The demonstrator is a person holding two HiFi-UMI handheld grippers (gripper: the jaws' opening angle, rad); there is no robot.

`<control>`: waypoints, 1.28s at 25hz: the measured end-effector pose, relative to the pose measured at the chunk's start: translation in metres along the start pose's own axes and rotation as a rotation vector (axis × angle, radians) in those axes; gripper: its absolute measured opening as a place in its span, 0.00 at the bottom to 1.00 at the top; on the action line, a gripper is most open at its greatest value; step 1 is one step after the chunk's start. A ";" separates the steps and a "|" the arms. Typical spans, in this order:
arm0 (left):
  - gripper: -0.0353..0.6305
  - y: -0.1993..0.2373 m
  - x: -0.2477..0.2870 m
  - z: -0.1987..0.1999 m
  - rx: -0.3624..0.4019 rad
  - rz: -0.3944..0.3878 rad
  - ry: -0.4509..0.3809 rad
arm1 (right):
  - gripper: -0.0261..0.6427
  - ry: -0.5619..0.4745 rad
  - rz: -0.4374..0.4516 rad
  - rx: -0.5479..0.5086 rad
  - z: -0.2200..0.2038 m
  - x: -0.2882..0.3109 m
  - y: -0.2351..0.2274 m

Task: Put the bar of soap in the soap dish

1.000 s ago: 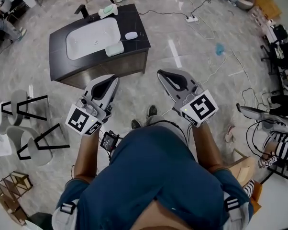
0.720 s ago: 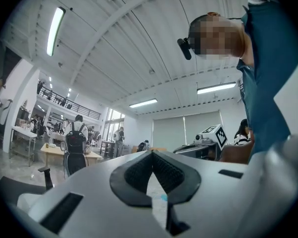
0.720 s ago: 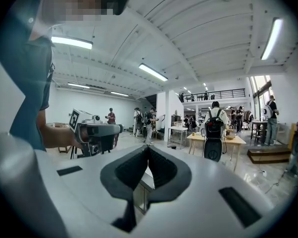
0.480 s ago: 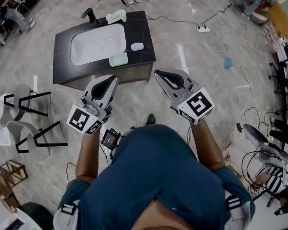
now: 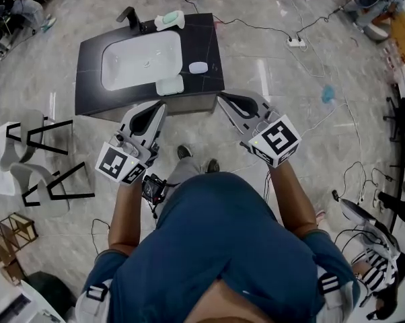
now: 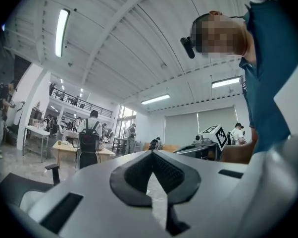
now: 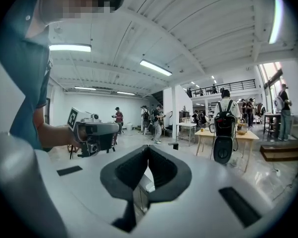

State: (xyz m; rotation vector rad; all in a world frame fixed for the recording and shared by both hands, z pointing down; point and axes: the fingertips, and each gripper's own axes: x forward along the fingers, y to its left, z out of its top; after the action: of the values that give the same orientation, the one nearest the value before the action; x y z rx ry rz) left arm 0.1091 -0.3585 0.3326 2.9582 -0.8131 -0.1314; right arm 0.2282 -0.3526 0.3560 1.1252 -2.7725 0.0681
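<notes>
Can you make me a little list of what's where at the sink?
Sink: white basin in a black counter, black faucet behind
Beside basin: white oval piece
Front edge: pale green block
Back edge: green thing
Left gripper: shut, empty
Right gripper: shut, empty
Both: in front of the counter, touching nothing

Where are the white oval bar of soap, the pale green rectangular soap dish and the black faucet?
White oval bar of soap [image 5: 198, 67], head view, top face.
Pale green rectangular soap dish [image 5: 169, 85], head view, bare middle.
Black faucet [image 5: 127, 15], head view, its spout.
</notes>
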 end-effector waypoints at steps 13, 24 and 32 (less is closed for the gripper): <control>0.06 0.096 0.015 -0.003 -0.022 -0.089 0.007 | 0.06 0.035 -0.087 0.048 -0.007 0.087 -0.037; 0.06 0.159 0.021 -0.013 -0.059 -0.067 0.013 | 0.06 0.064 -0.076 0.081 -0.025 0.146 -0.062; 0.06 0.196 0.039 -0.020 -0.073 -0.014 0.025 | 0.06 0.069 -0.010 0.087 -0.047 0.185 -0.097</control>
State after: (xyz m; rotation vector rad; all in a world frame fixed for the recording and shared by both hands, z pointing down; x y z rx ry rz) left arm 0.0455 -0.5452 0.3677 2.8914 -0.7670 -0.1215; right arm 0.1700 -0.5450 0.4296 1.1345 -2.7261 0.2242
